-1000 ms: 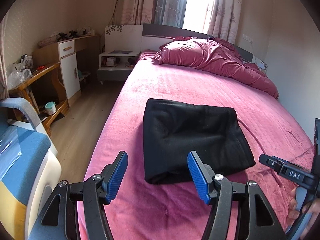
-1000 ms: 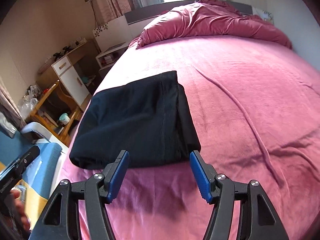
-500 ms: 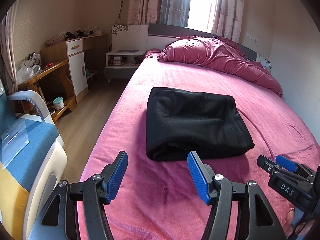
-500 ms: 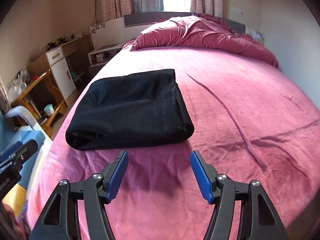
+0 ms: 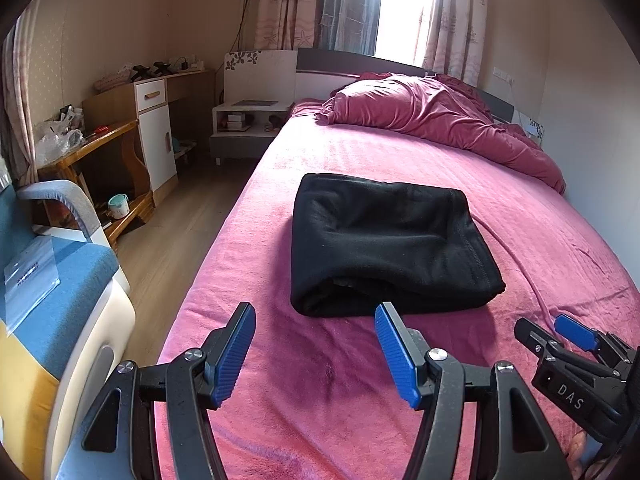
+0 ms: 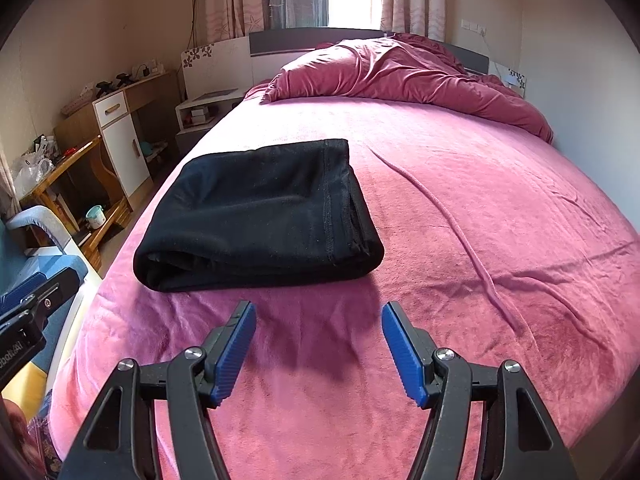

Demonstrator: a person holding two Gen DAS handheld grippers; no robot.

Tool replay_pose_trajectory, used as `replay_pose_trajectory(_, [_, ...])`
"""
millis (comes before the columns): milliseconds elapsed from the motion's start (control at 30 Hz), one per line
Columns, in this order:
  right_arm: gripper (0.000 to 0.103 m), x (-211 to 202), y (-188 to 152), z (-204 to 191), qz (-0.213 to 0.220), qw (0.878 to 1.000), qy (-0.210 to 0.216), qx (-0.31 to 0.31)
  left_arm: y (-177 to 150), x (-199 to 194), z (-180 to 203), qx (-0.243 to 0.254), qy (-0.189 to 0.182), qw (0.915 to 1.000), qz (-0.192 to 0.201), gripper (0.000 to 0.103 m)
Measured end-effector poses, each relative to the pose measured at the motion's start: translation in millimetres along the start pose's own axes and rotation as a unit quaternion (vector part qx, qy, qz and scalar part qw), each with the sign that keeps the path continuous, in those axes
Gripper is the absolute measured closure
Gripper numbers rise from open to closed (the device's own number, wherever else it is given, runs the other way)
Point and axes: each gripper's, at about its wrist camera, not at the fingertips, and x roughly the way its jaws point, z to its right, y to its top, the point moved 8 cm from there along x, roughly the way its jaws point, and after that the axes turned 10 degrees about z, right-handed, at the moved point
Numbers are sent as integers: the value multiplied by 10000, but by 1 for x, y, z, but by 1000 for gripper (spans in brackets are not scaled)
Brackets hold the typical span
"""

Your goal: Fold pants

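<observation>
Low in both wrist views, the left gripper (image 5: 314, 350) and right gripper (image 6: 316, 350) stand with jaws apart and nothing between them, each above bare bed (image 6: 460, 208); in the left view the right gripper also shows at lower right. The pants (image 5: 384, 244) lie just beyond the fingertips, mid-frame, as a black folded bundle on the bed, apart from both grippers. The folding looks finished; the risk, I judge, is a blue pad (image 5: 236, 354) snagging the loose near edge if a gripper dips, which would drag layers open; further back, the quilt (image 5: 436, 116) lies well apart.
</observation>
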Motion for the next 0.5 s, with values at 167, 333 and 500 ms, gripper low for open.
replay_pose_trajectory(167, [37, -2, 0, -1, 44, 10000, -19, -38, 0, 0, -1, -42, -16, 10000, -8, 39])
replay_pose_trajectory(333, [37, -4, 0, -2, 71, 10000, -24, -59, -1, 0, 1, 0, 43, 10000, -4, 38])
replay_pose_trajectory(500, [37, -4, -3, -3, 63, 10000, -34, -62, -2, 0, 1, 2, 85, 10000, 0, 38])
